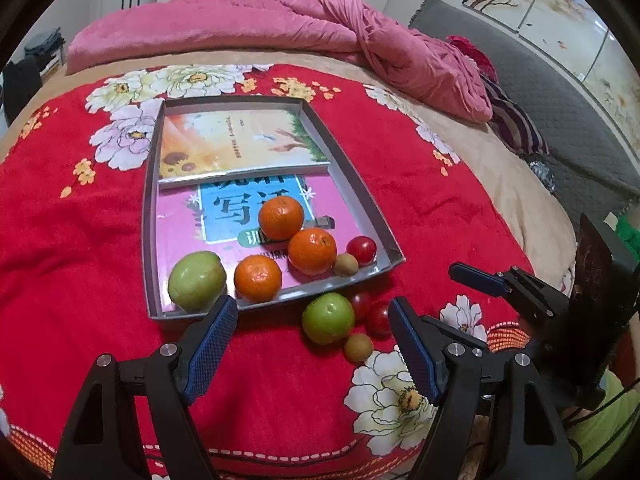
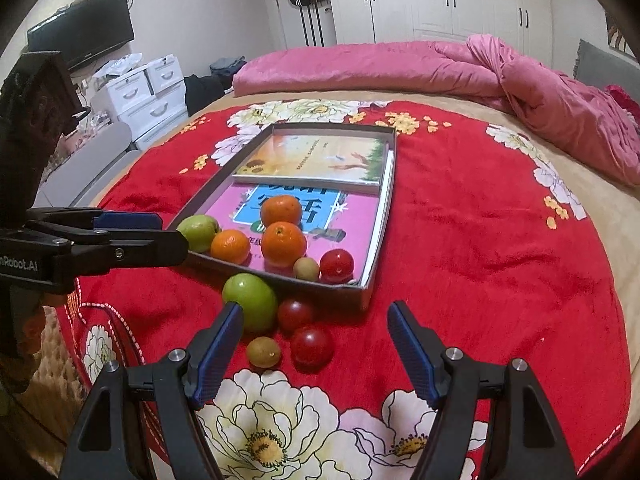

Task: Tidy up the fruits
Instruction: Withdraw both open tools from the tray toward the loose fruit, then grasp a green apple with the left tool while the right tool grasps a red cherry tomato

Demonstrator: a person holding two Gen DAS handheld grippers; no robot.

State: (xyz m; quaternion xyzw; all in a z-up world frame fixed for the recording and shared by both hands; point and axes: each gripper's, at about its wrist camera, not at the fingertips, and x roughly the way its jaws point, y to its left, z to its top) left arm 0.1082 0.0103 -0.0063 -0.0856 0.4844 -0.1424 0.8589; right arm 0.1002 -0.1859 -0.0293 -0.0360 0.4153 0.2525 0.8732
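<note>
While both grippers, left gripper [image 1: 312,344] and right gripper [image 2: 316,348], stood wide apart and held nothing, six fruits lay inside the tray [image 1: 360,184]. Just outside the tray's near wall sat a green apple [image 2: 251,307], two tomatoes [image 2: 311,345] and a small brownish fruit [image 2: 263,352].

Plush red blanket [image 2: 460,264], glossy book covers [image 1: 236,144], cardboard tray [image 1: 150,216], knurled blue pads [image 2: 218,354]

A home bedroom: a bed [image 2: 580,200] under a red flowered blanket [image 2: 480,240], a rumpled pink quilt [image 2: 400,68] at its far side, white wardrobes [image 2: 440,0] beyond, and a TV [image 2: 80,32] over white drawers [image 2: 140,96] at far left.
</note>
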